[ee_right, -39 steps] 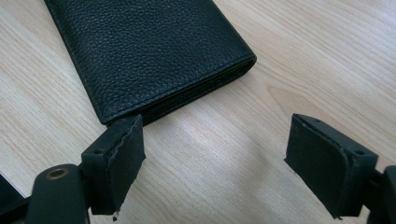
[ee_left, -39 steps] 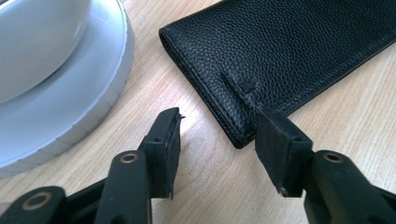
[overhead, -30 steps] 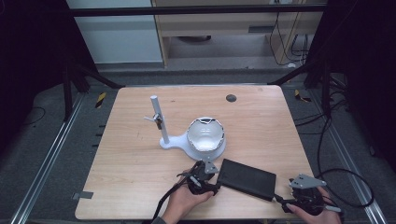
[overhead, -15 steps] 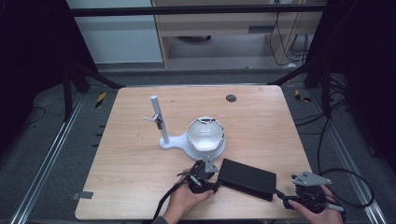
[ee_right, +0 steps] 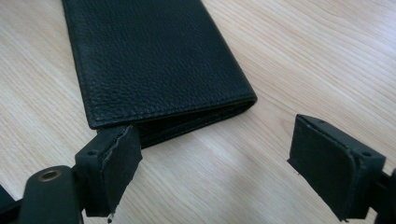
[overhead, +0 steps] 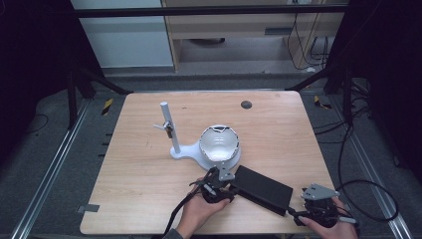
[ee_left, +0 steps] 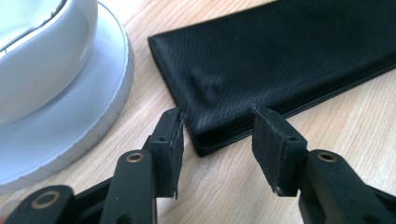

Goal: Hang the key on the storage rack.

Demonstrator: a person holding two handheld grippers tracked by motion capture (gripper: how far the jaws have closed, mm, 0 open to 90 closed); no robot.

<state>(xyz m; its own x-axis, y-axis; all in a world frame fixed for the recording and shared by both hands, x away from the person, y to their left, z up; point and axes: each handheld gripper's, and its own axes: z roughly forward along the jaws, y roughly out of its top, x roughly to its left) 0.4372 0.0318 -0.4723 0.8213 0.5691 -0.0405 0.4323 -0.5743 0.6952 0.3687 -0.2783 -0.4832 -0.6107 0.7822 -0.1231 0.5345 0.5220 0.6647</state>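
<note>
Black leather wallet (overhead: 263, 189) lies flat on the wooden bench (overhead: 149, 174), just beside a white stand's base (overhead: 186, 152). Left gripper (ee_left: 217, 130) has just been narrowing its jaws around one corner, not yet pinching; right gripper (ee_right: 210, 163) straddles the far end, jaws wide and empty. A square, even bite seems best, clear of the bowl-shaped lamp head (overhead: 219, 143).

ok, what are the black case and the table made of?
Case: looks like black leather or a leather imitation, matt; pebbled grain and a stitched edge at the right gripper's end, a finer woven-looking texture at the left gripper's end. Table: light wood or wood-look laminate, smooth, with visible grain lines.
</note>
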